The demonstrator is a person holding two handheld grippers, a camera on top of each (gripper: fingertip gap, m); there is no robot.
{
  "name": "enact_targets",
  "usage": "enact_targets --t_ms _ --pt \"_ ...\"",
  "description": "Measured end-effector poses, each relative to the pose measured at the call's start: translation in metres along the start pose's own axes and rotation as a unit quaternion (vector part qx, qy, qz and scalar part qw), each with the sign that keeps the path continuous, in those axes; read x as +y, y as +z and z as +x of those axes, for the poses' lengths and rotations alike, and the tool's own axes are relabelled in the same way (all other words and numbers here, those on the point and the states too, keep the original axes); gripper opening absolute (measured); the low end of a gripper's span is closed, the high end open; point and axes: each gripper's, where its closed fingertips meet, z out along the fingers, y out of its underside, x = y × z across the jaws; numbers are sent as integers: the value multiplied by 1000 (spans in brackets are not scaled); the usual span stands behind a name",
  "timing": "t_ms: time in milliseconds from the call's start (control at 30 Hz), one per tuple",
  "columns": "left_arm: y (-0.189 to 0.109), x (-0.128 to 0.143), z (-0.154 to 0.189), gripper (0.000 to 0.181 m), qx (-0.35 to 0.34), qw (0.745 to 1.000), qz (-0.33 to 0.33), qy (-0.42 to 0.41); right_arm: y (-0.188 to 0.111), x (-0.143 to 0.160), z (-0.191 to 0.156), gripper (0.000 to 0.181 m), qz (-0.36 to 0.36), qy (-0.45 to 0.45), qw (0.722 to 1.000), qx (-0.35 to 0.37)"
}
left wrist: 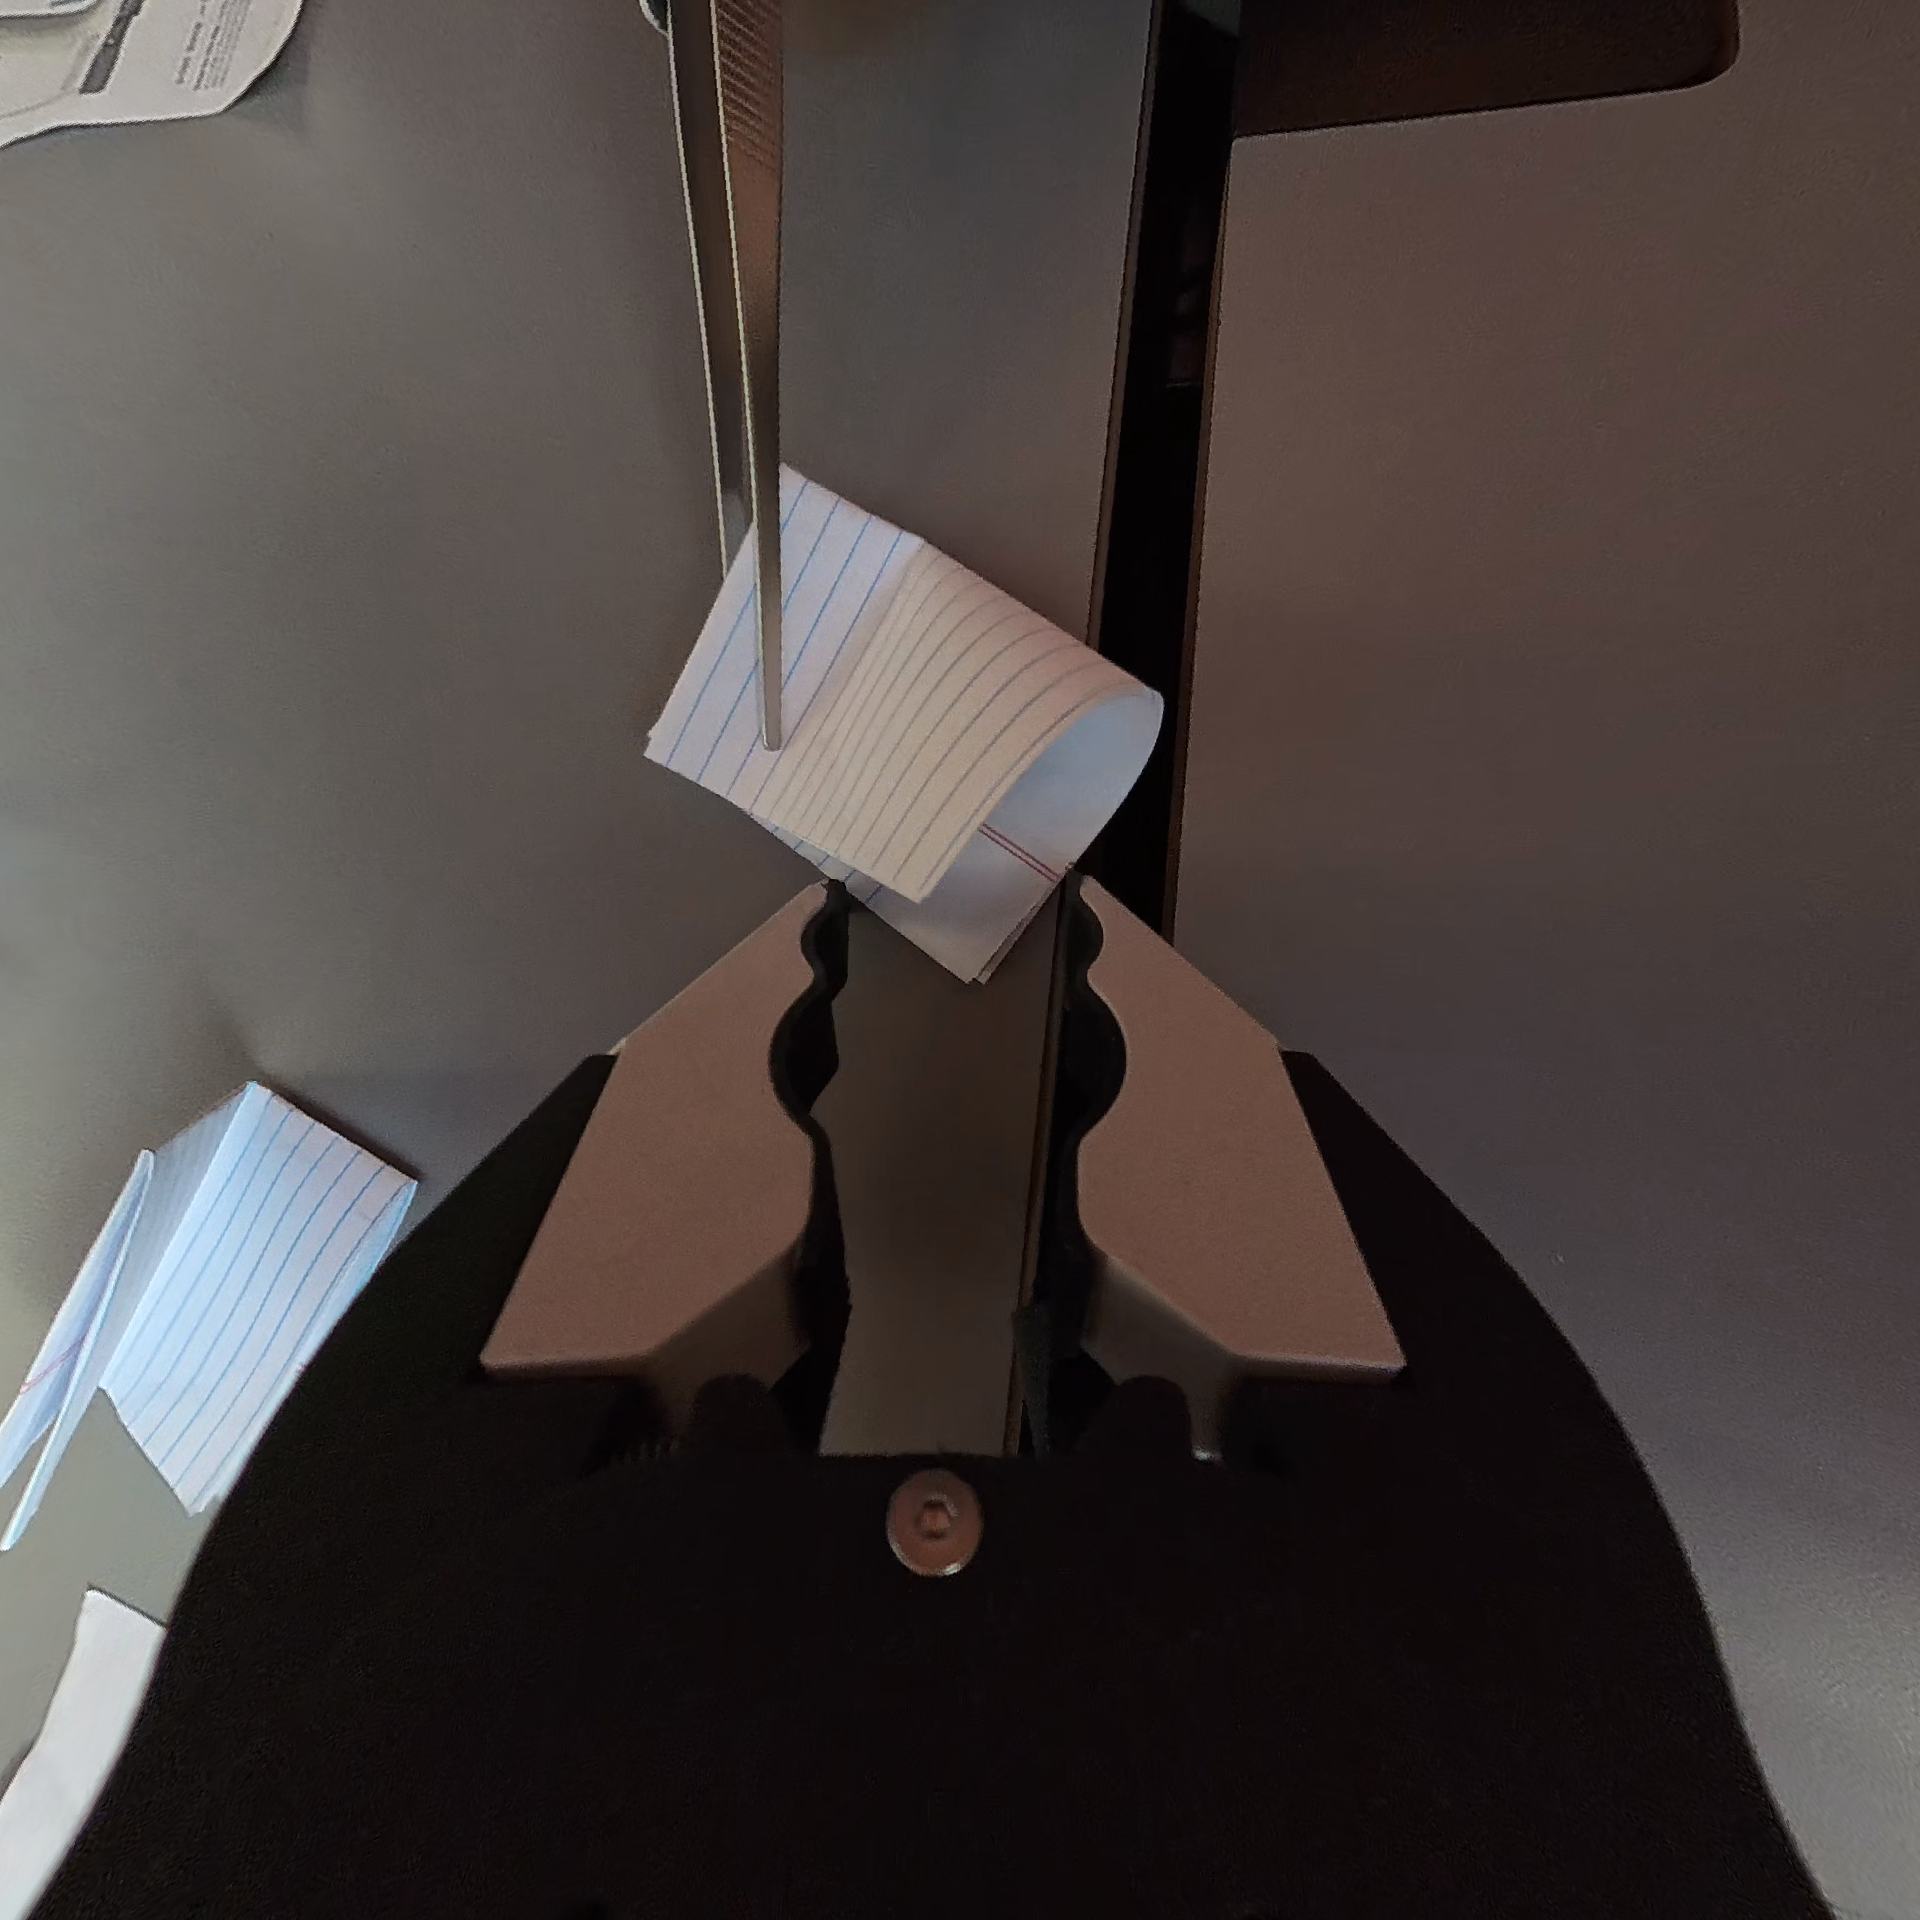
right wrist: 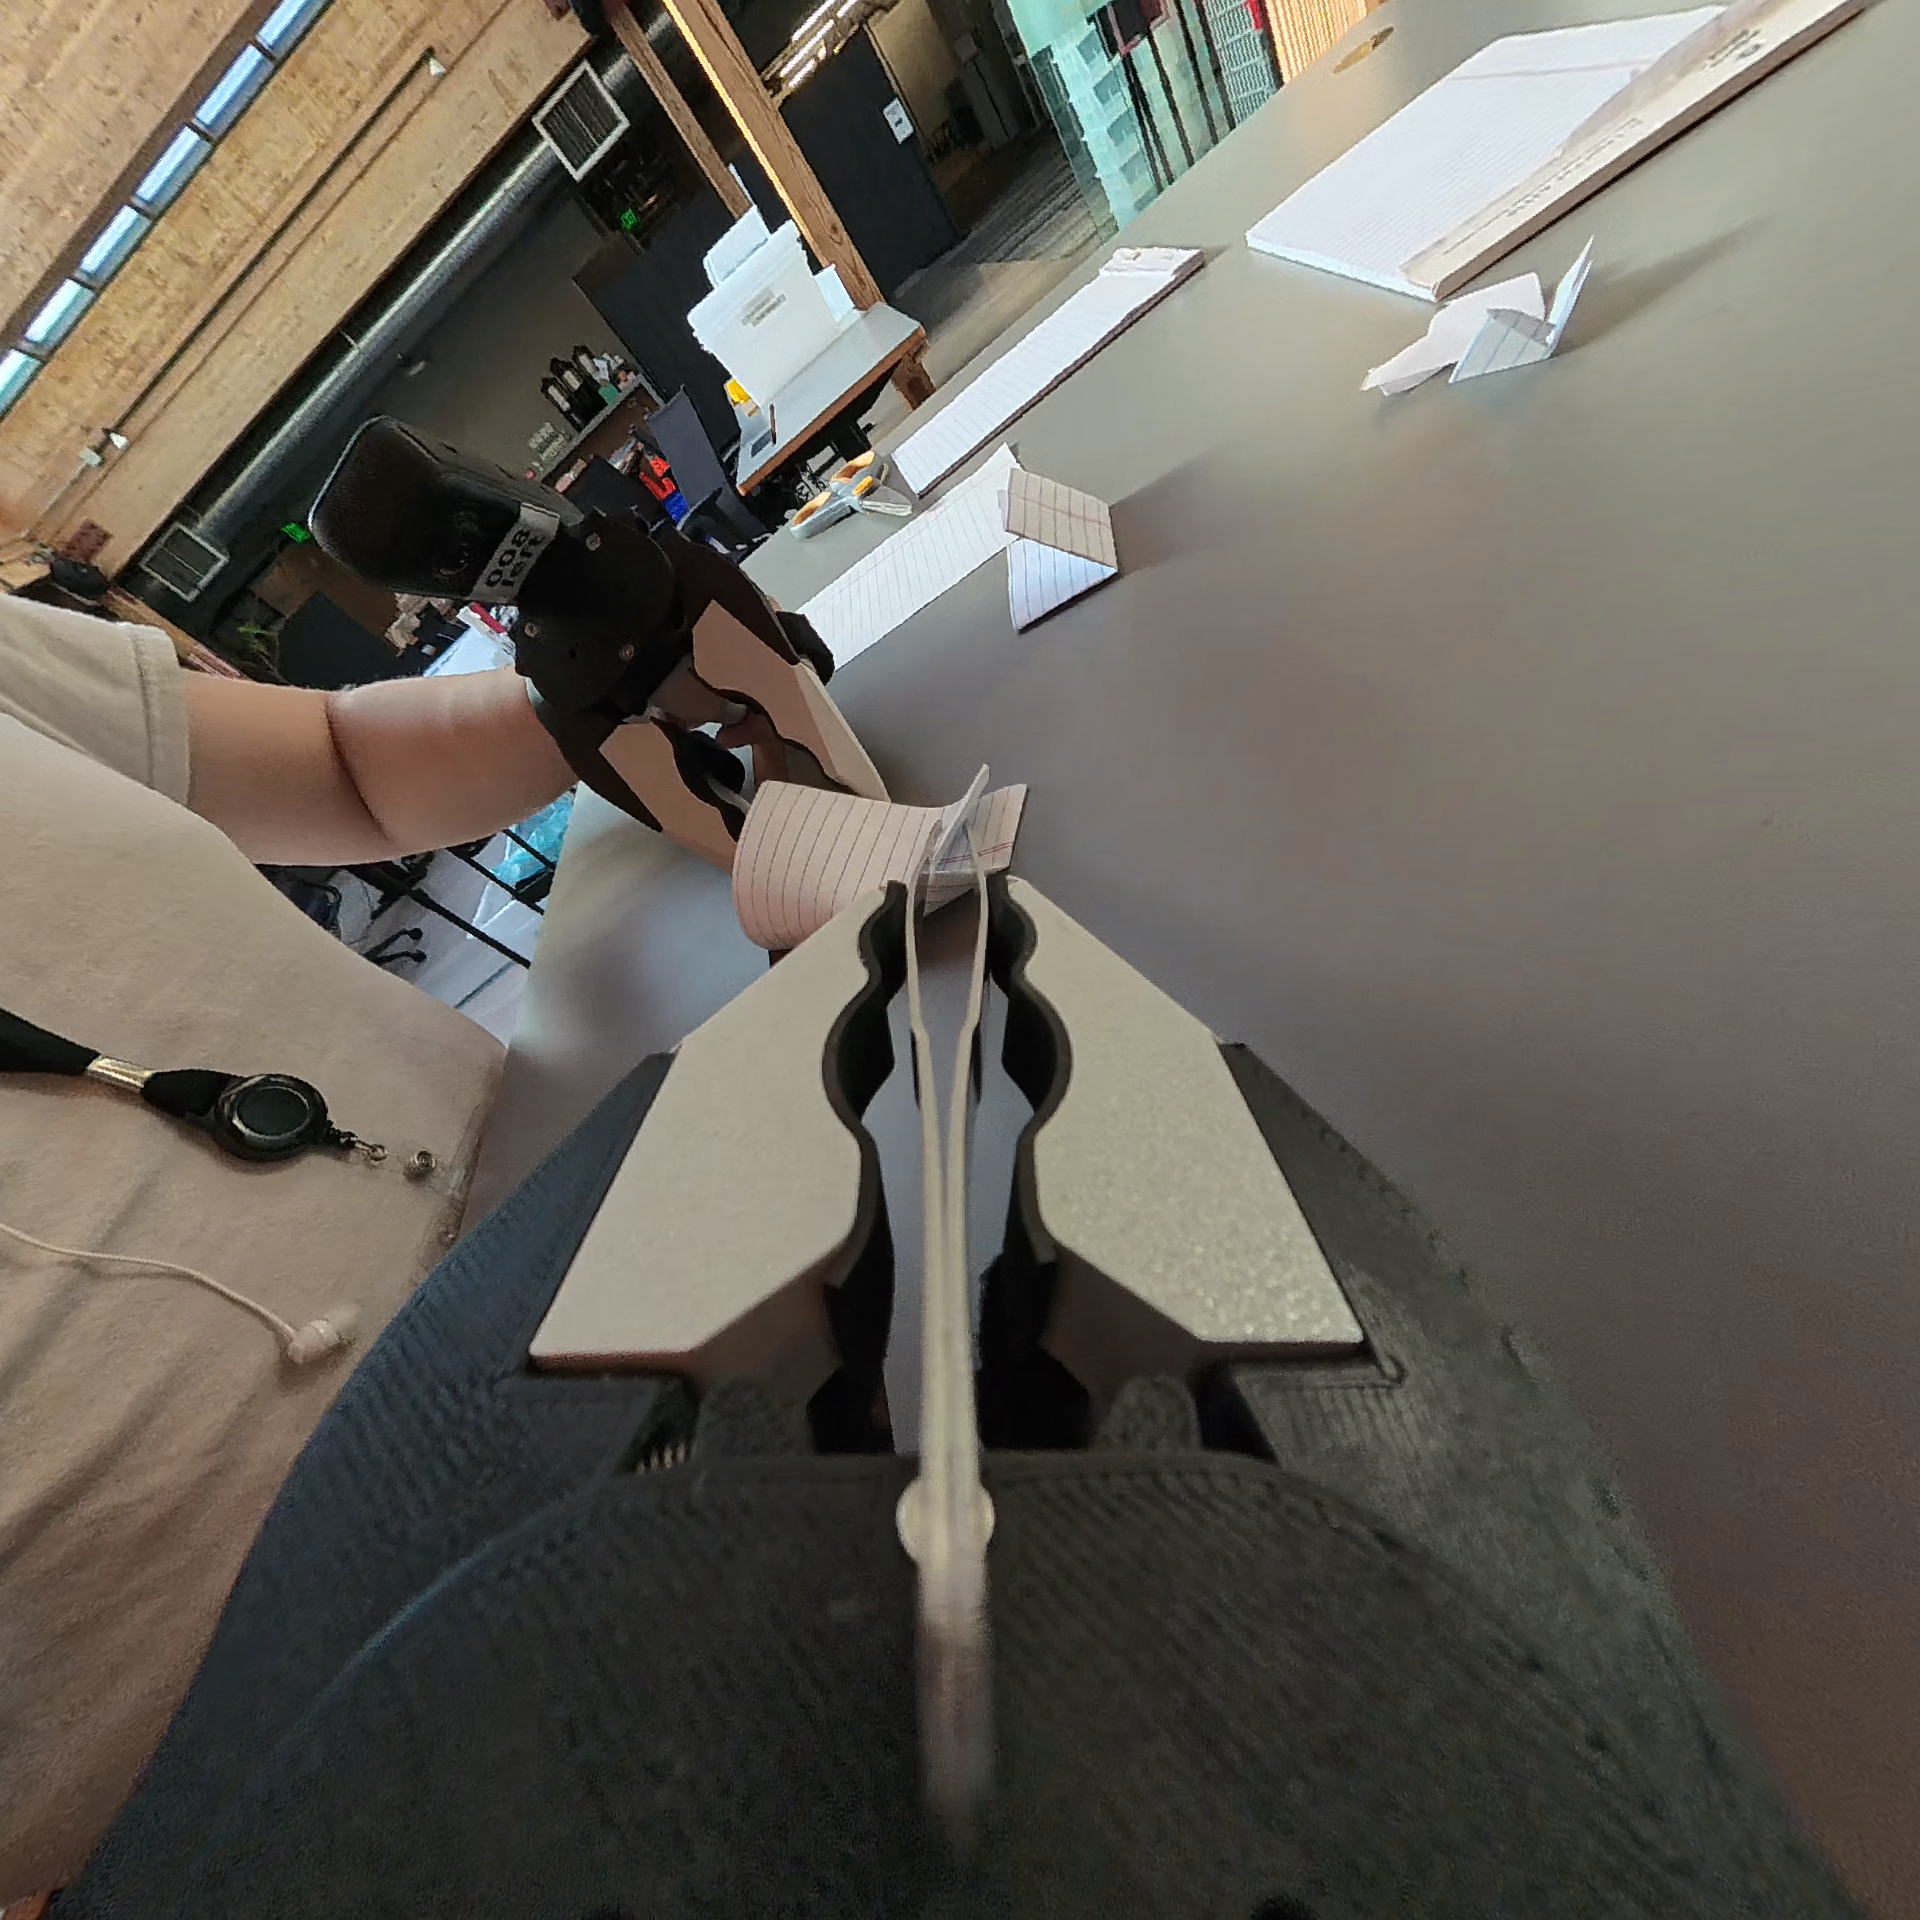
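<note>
Steel tweezers are clamped lengthwise in the right claw, its jaws drawn in against the two blades. The tweezer tips are closed on a fold of the lined paper. The paper lies curled on the surface, one flap raised.

The left claw is held apart, gripping nothing. A corner of the paper lies between its tips; whether the pads touch it cannot be told.

A light, even squeeze is judged best: thin paper like this is easily torn or creased off-line. The raised flap would be better steadied by the open claw than dragged.

The edge is seen running right under the paper, so little room is left on that side and a slip there could carry the sheet off. Wide bare surface is offered the other way. Folded sheets, pads and scissors are kept well apart, farther back.
</note>
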Motion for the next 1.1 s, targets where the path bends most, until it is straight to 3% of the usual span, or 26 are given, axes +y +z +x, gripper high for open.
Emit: enact_targets --t_ms 333,733,900,1000,1100 --pt "0 -1 1 39 -9 1000 19 -1 1 -4 8 15 -10 81 997 9" --pt "-3 -2 3 33 -49 998 21 26 -4 -7 14 14 -8 89 996 23" --pt "-8 -14 16 26 -13 998 37 47 -4 -8 13 15 -13 76 997 22" --pt "-2 -4 20 25 3 997 -3 78 -4 -9 11 15 -16 60 998 21" --pt "-2 -4 20 22 14 998 2 65 -3 -10 8 15 -22 45 998 24"
